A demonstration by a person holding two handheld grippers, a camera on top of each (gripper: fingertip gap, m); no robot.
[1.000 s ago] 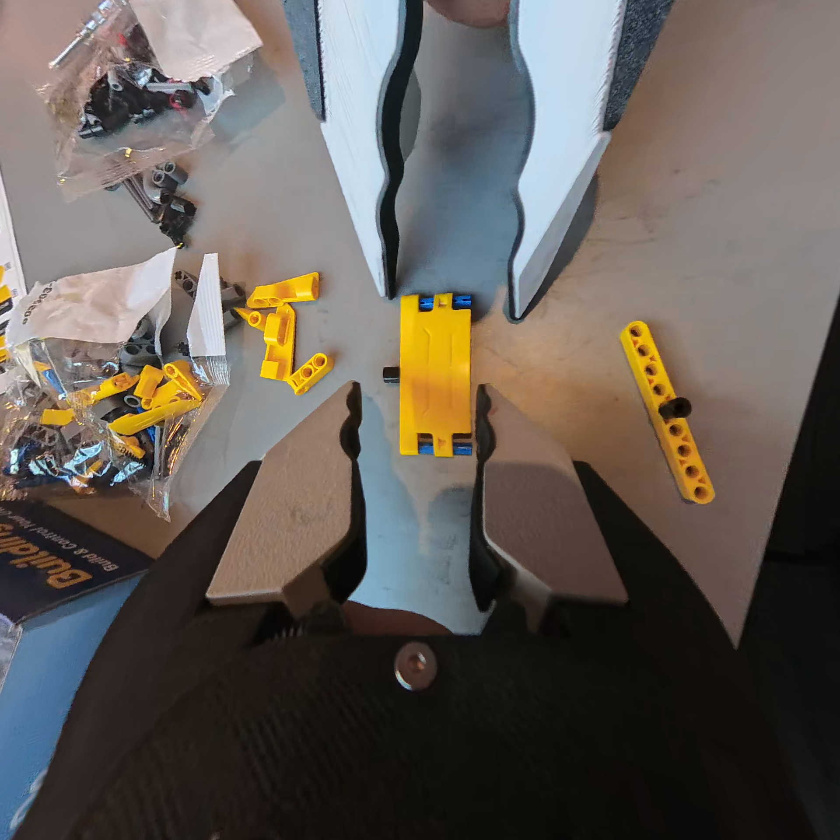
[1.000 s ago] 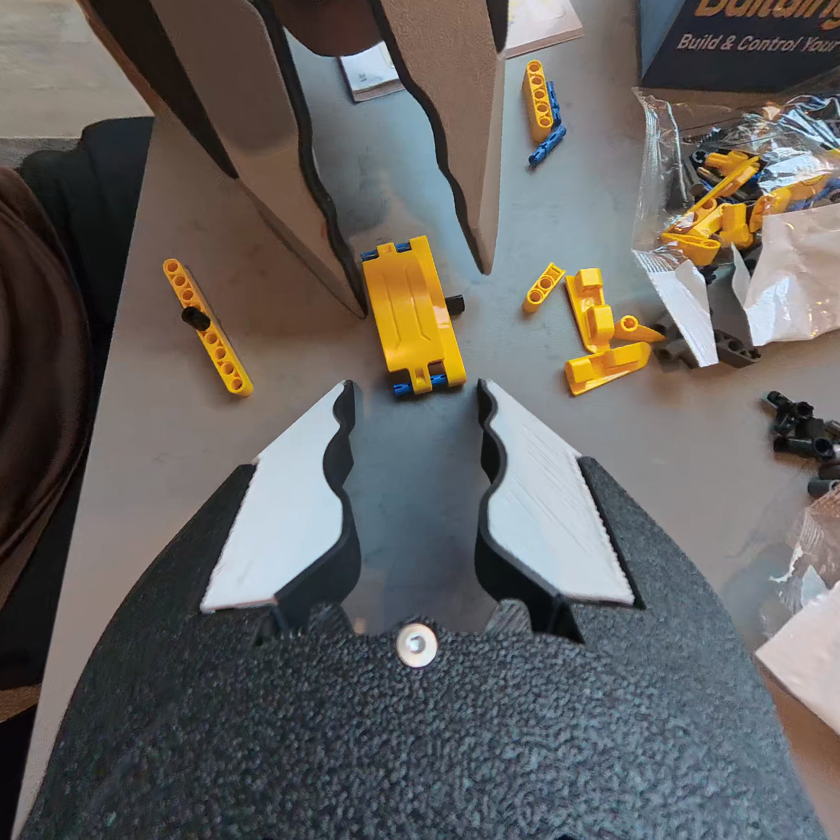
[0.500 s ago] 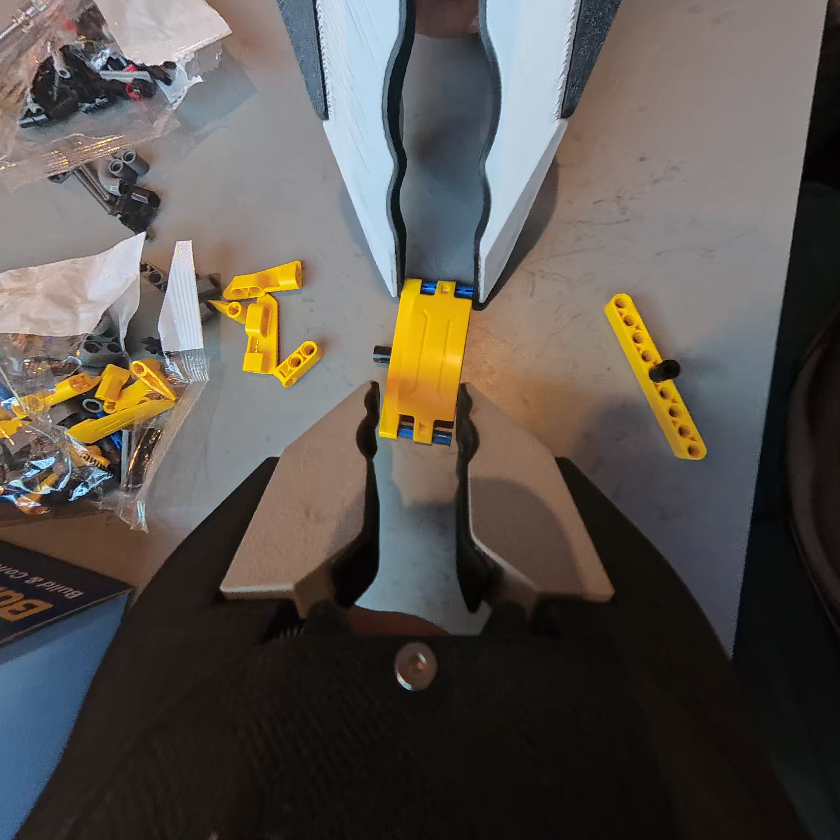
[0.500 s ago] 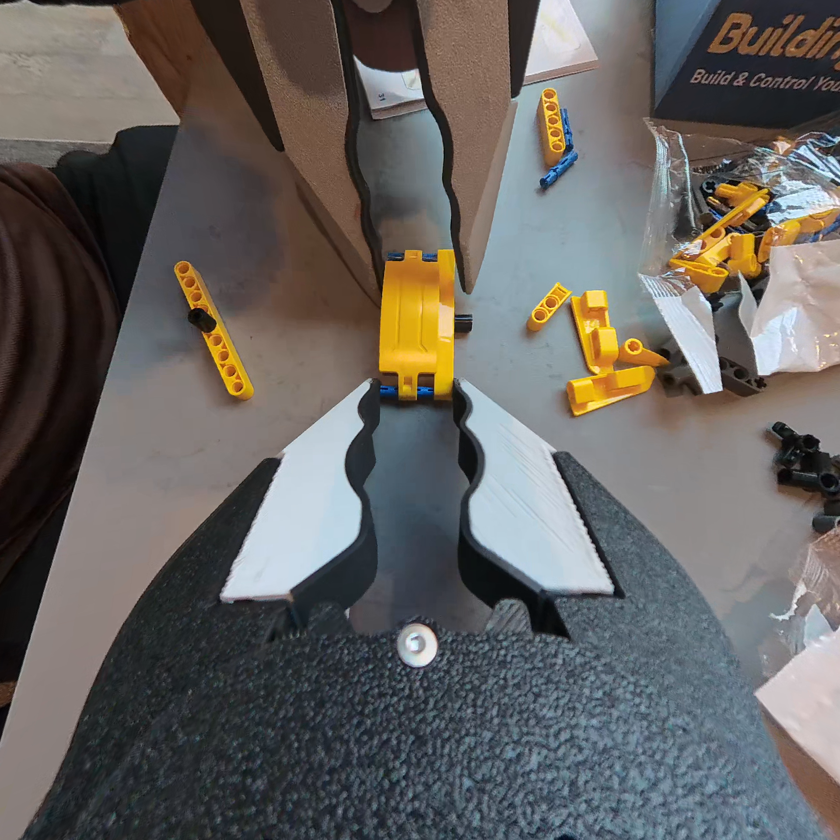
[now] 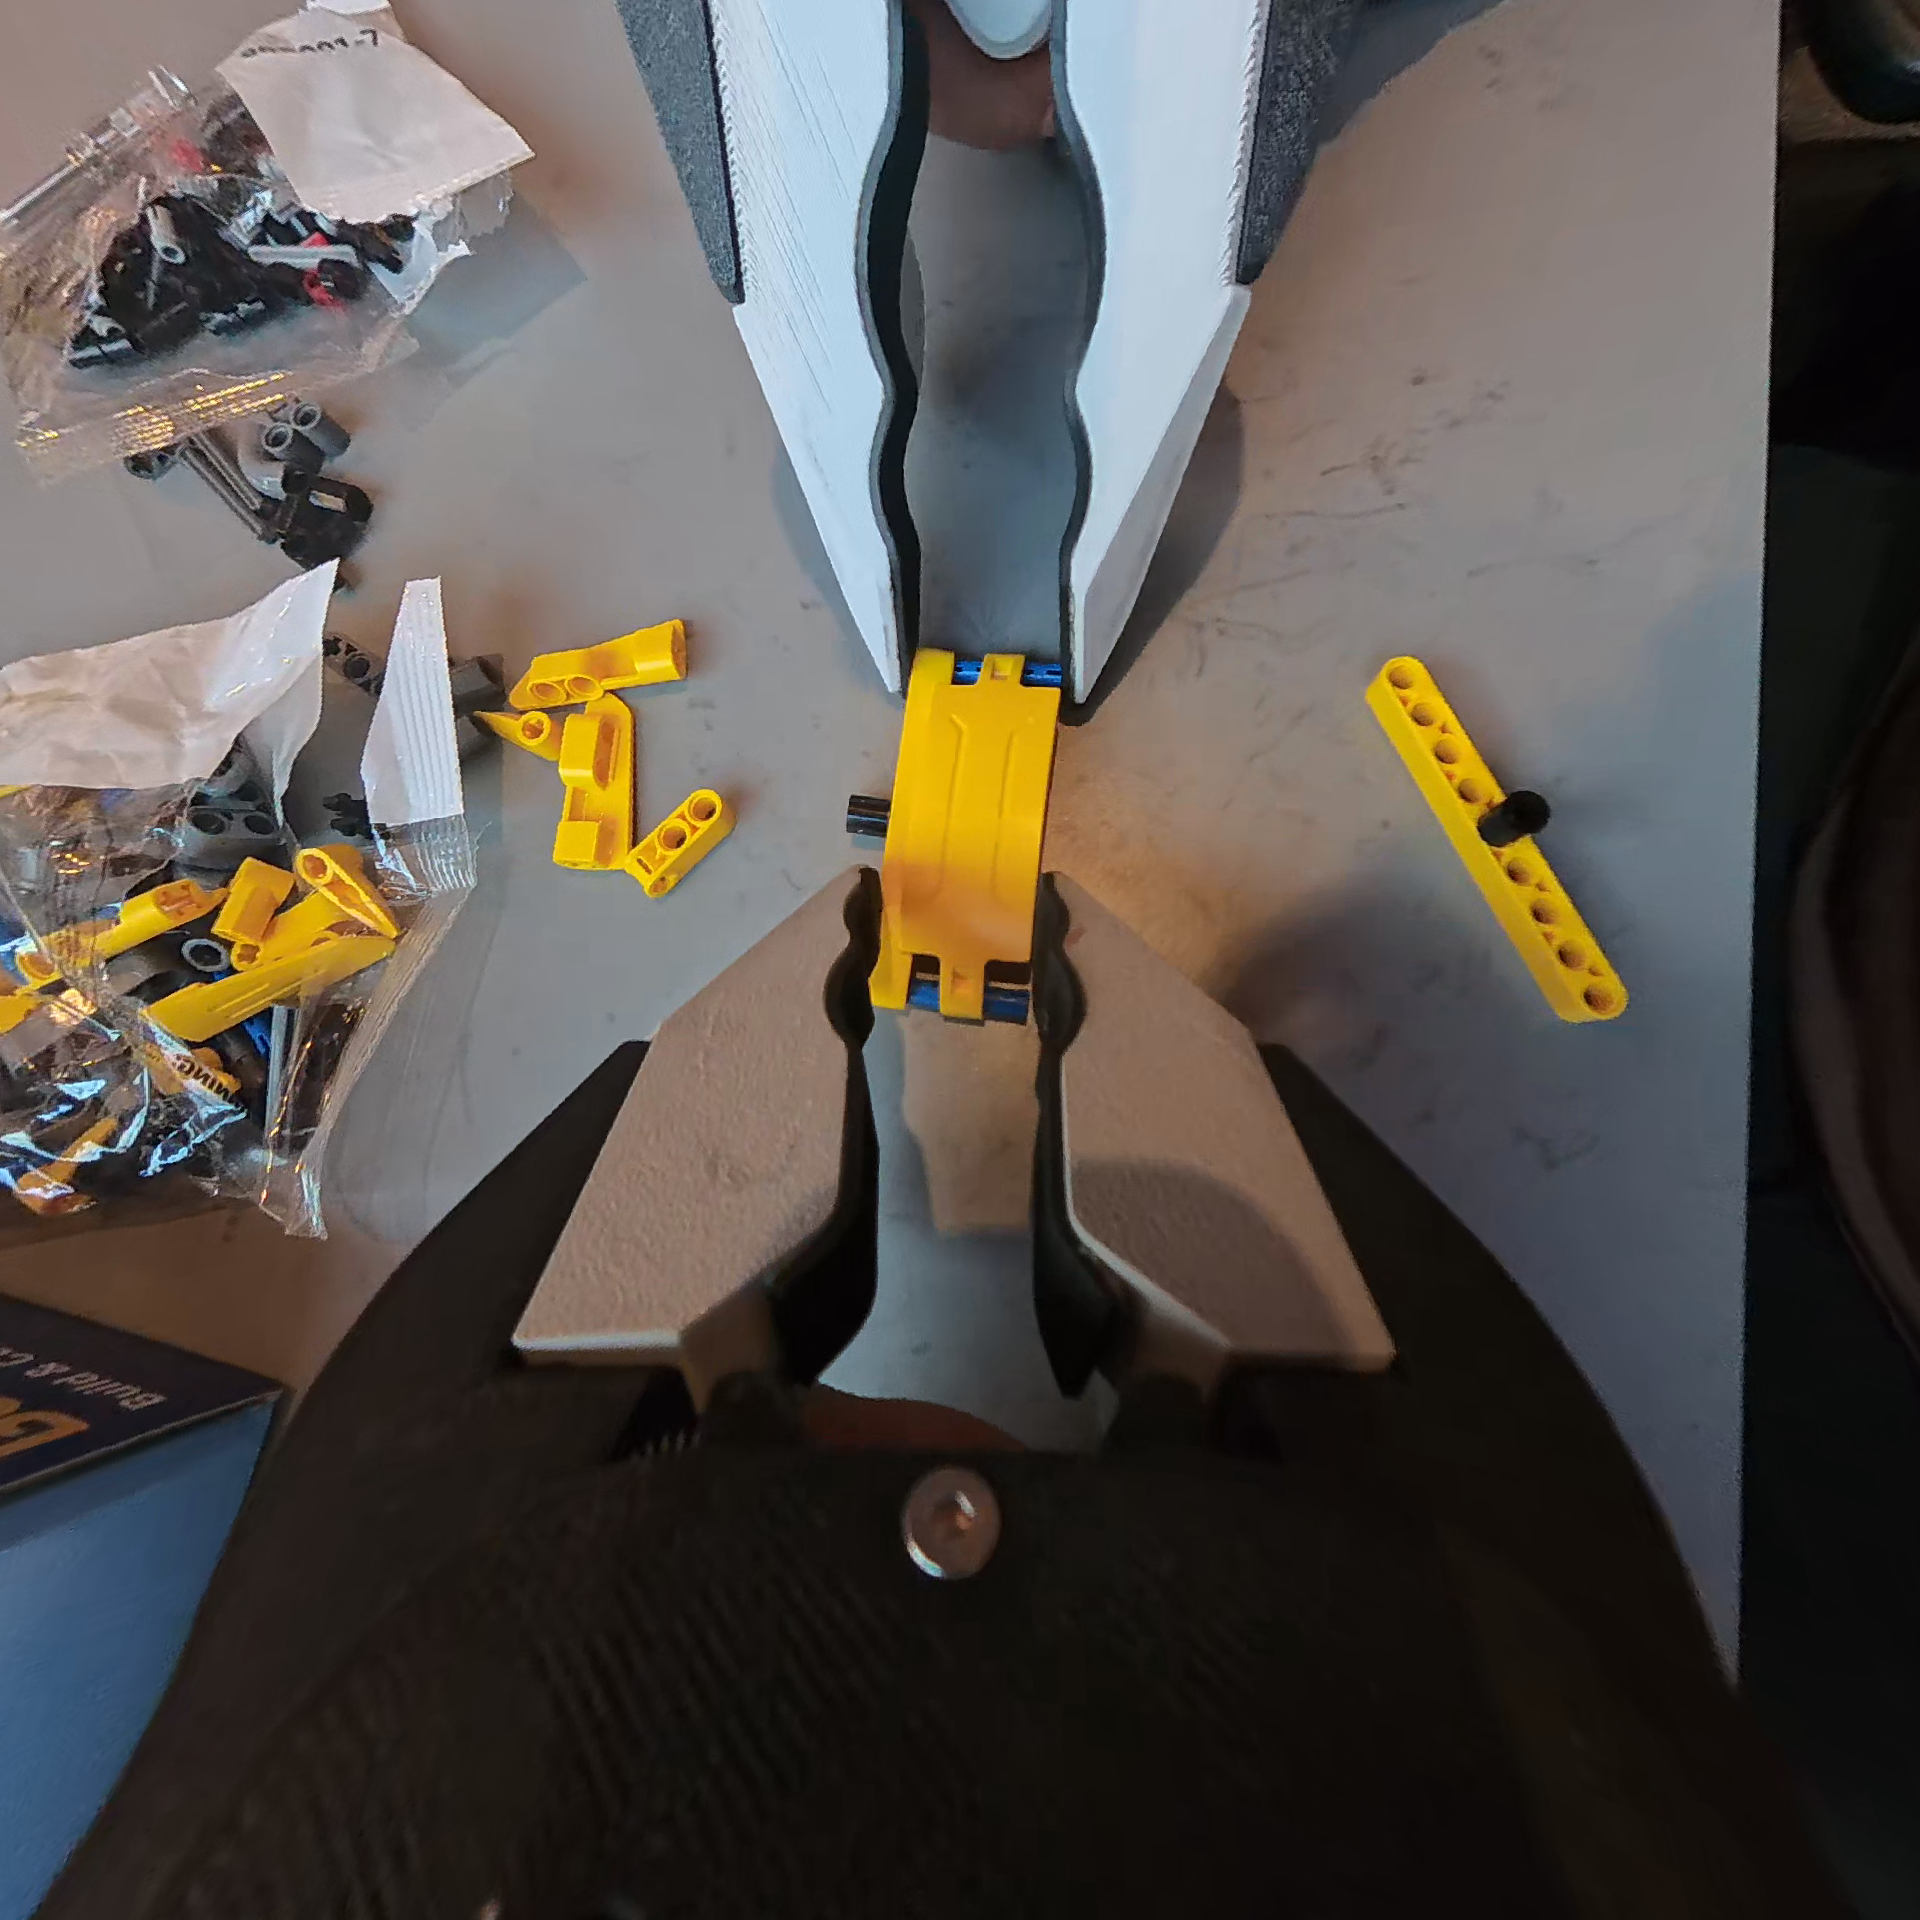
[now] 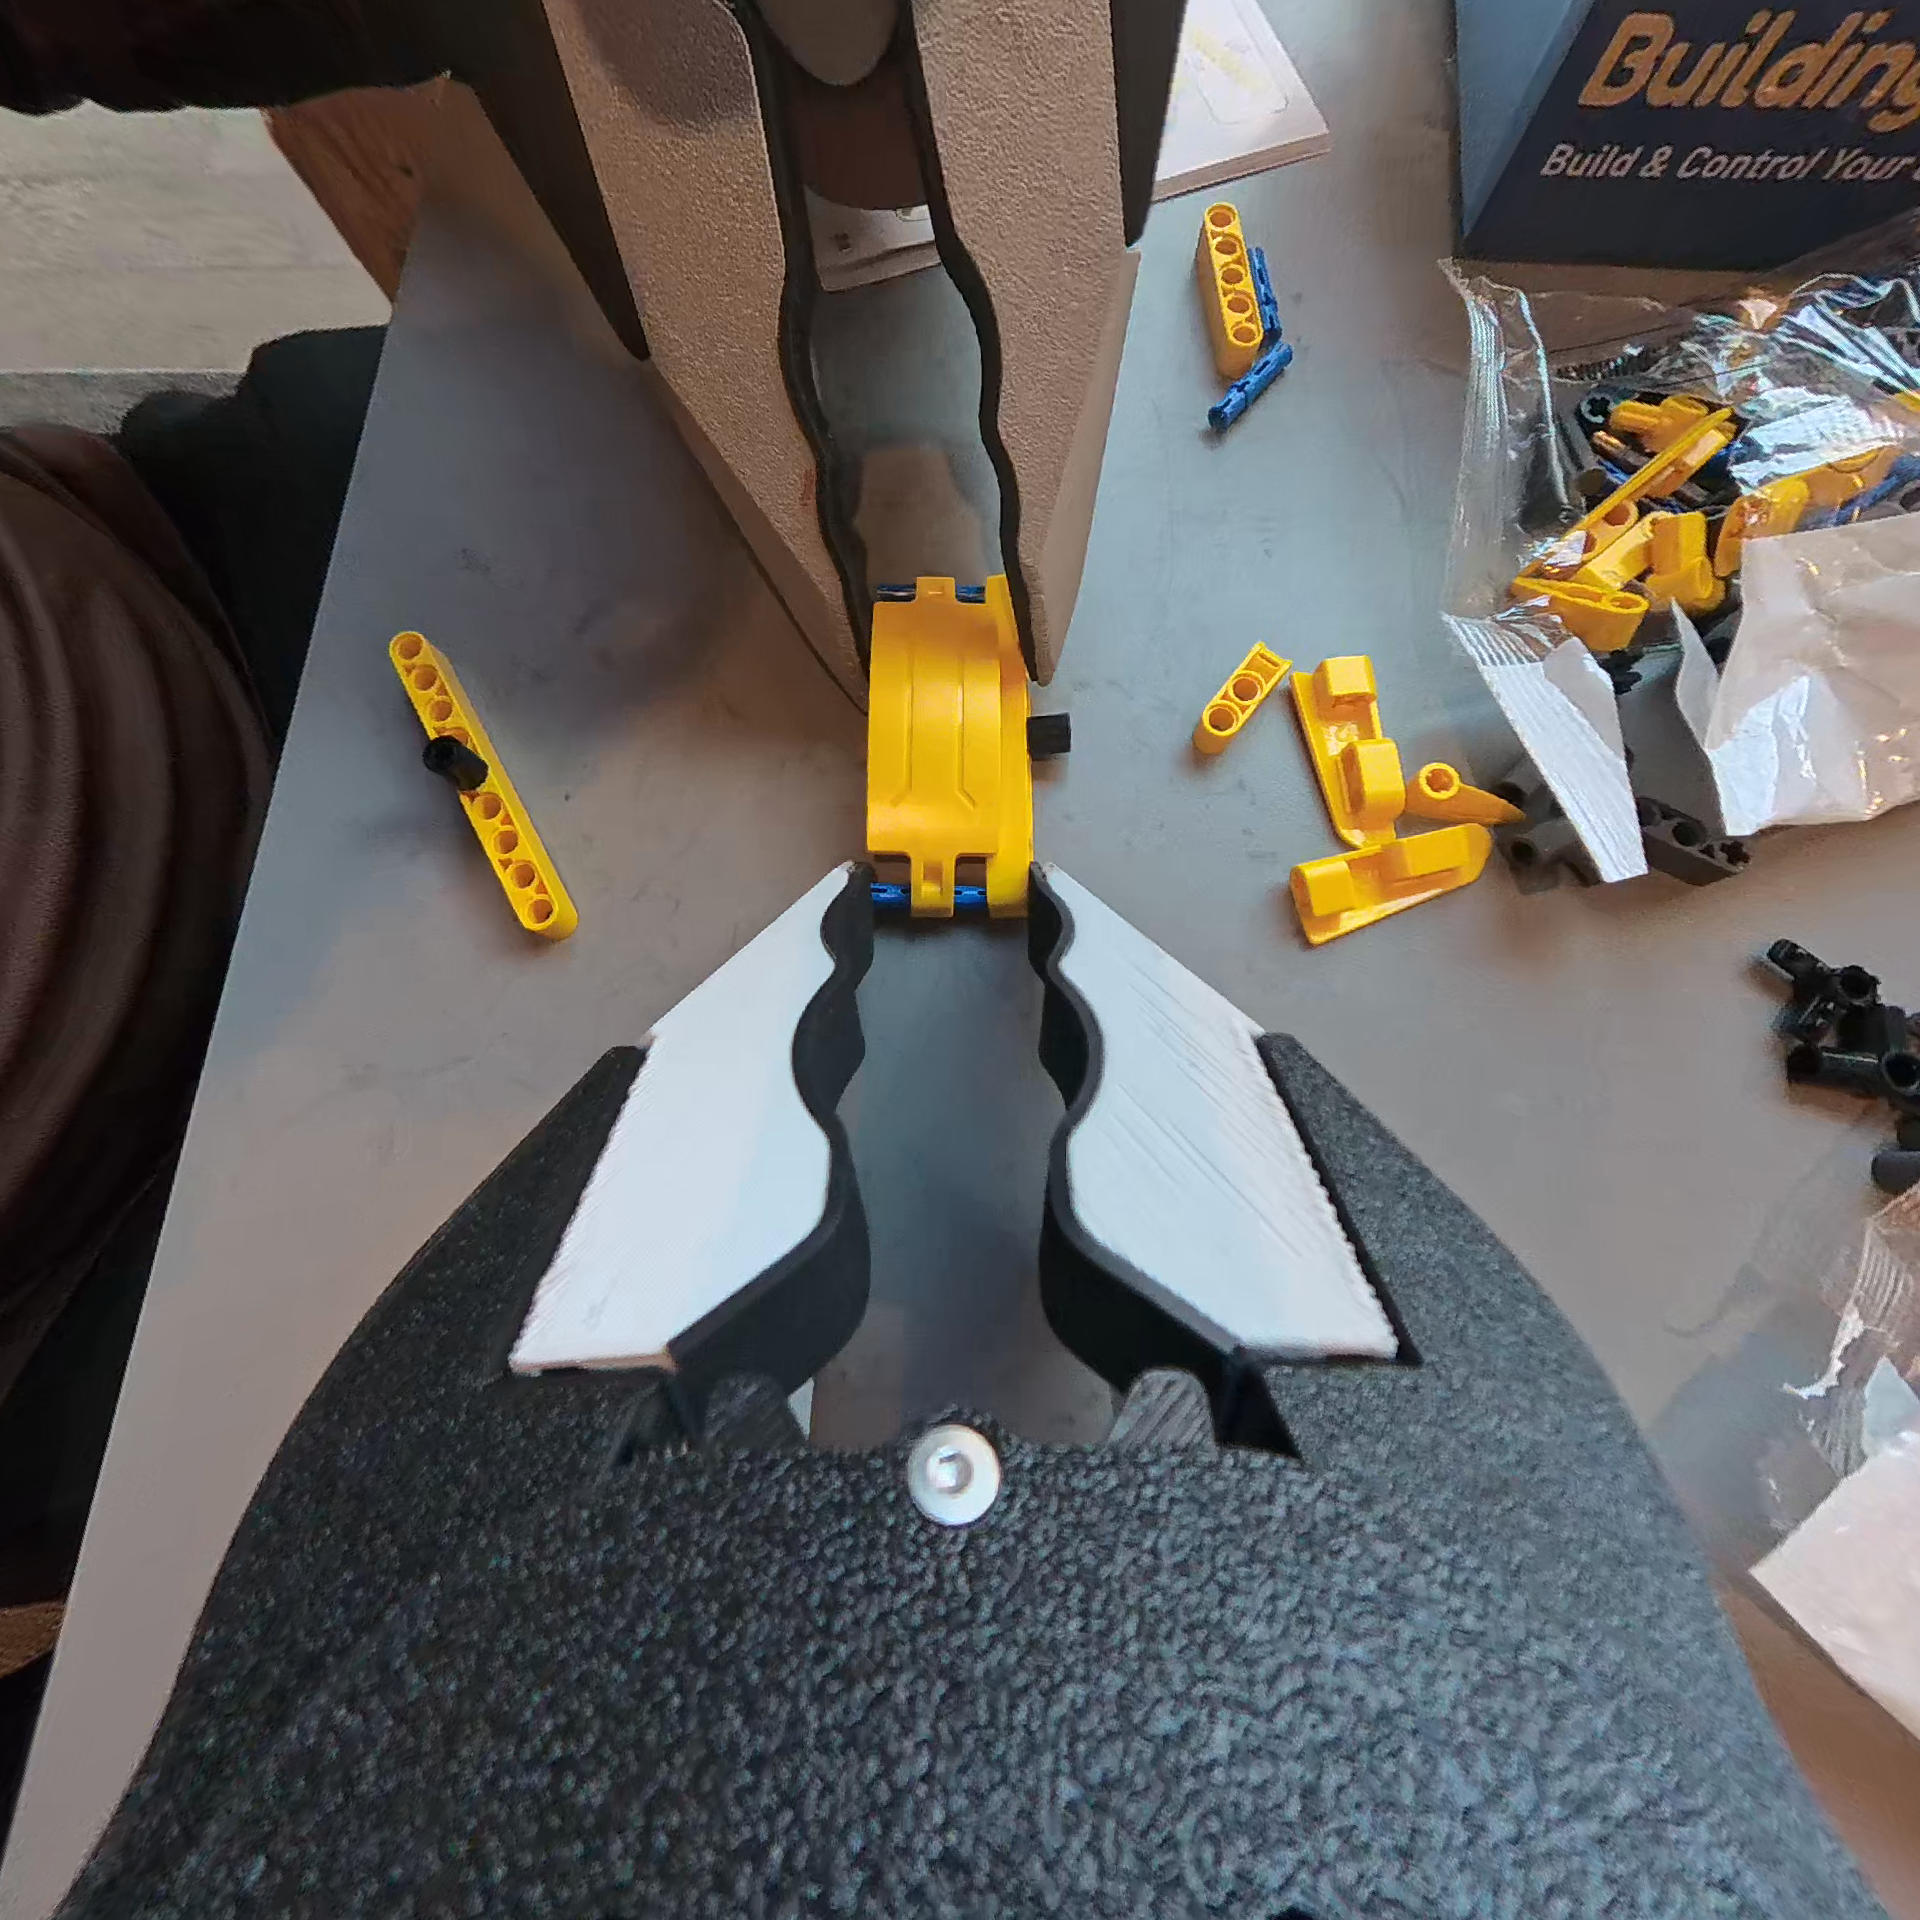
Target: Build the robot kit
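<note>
Both grippers on yellow panel (image 5: 966, 831) at mid surface (image 5: 1351, 436), 1 per end. Left gripper (image 5: 961, 940): jaws narrow, pinching near end. Right gripper (image 6: 951, 883): jaws narrow, tips at panel's other end w/ blue pins; firm grip or mere contact, can't tell. Panel looks tilted up on edge, not flat.

Surface grey, scuffed. Loose beam (image 5: 1496, 836), small yellow bits (image 5: 613, 769), parts bags (image 5: 187, 935), blue box (image 6: 1704, 114) around. Room: barely shown.

One curved yellow plastic panel (image 5: 966, 821), two long yellow holed beams (image 5: 1493, 836) (image 6: 1228, 272), two clear plastic parts bags (image 5: 187, 997) (image 5: 197, 229), two two-finger grippers (image 5: 954, 945) (image 6: 948, 894)
</note>
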